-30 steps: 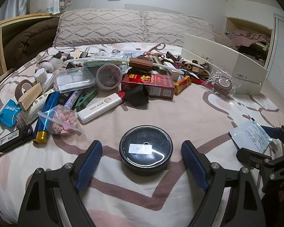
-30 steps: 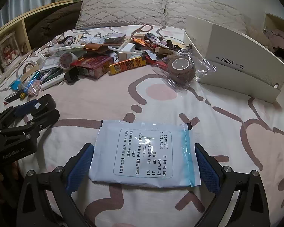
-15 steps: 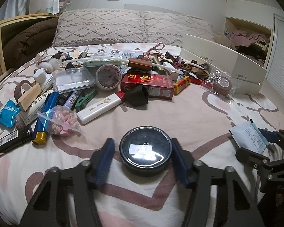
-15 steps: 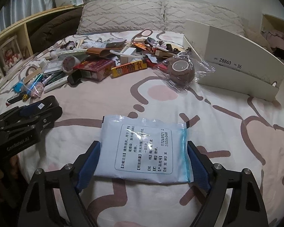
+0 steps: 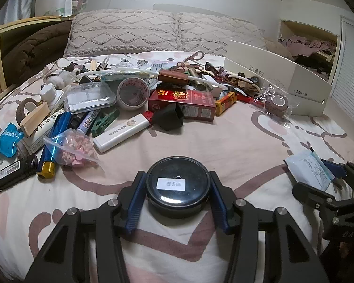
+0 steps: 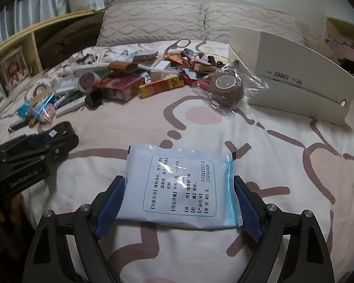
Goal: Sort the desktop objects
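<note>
Left wrist view: left tool (image 5: 178, 199), jaws just closed in, blue pads clamped on black round tin (image 5: 178, 185) resting on bed (image 5: 224, 141). Zip bag (image 5: 74, 148) holds pink pieces.

Right wrist view: right tool (image 6: 177, 204), jaws just narrowed, pinching white sachet (image 6: 180, 185) by side edges. Plastic wrapper holds brown tape roll (image 6: 227, 87) beside white shoebox (image 6: 292, 80).

Black claw (image 5: 178, 199), blue ribbed pads (image 5: 135, 204)
</note>
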{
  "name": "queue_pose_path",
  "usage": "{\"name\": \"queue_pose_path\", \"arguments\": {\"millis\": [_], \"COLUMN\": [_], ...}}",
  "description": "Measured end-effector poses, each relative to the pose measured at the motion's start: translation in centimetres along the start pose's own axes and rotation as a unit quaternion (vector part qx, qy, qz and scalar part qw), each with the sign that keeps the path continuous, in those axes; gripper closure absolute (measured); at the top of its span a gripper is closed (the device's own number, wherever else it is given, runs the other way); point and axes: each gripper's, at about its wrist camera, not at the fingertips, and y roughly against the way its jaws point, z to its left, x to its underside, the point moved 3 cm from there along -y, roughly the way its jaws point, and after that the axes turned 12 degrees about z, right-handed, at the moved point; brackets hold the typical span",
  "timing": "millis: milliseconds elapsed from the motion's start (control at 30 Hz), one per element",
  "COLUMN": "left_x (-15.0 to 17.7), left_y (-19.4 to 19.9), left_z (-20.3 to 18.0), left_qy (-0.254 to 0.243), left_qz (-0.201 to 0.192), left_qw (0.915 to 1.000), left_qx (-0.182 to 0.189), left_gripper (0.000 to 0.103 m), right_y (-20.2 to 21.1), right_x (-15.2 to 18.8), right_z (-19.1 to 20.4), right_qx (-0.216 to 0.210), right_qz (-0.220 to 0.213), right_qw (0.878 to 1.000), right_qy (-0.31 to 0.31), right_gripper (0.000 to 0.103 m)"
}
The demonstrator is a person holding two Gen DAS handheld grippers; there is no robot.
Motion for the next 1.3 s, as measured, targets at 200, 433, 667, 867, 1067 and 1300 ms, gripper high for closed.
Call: {"name": "queue_pose_path", "arguments": {"millis": [200, 433, 667, 867, 1067, 1300], "left_x": [-0.1, -0.1, -0.2, -0.4, -0.4, -0.4], "left_y": [0.1, 0.5, 0.8, 1.3, 1.8, 2.0], "left_z": [-0.1, -0.3, -0.4, -0.5, -0.3, -0.1], "left_qy": [-0.005, -0.010, -0.012, -0.010, -0.008, -0.005], "left_qz": [-0.002, -0.003, -0.005, -0.010, -0.016, -0.020], "left_qw": [1.0000, 0.9999, 0.9999, 0.9999, 0.9998, 0.9998], "left_qx": [-0.004, -0.007, -0.006, -0.002, 0.002, 0.002], "left_gripper": [0.054, 0.054, 0.054, 0.054, 0.054, 0.054], "right_y": [0.0, 0.2, 0.6, 0.9, 1.0, 1.3], "right_x": [0.0, 0.0, 0.0, -0.1, -0.1, 0.0], "right_z": [0.2, 0.3, 0.2, 0.2, 0.2, 0.3], "right_qx": [0.013, 0.015, 0.009, 0.006, 0.008, 0.010], "right_qz": [-0.006, -0.008, -0.007, -0.004, -0.005, -0.008], "right_qw": [1.000, 1.000, 1.000, 1.000, 1.000, 1.000], "right_qy": [-0.005, -0.002, -0.002, -0.001, 0.001, 0.002], "right_gripper": [0.015, 0.020, 0.036, 0.043, 0.044, 0.045]}}
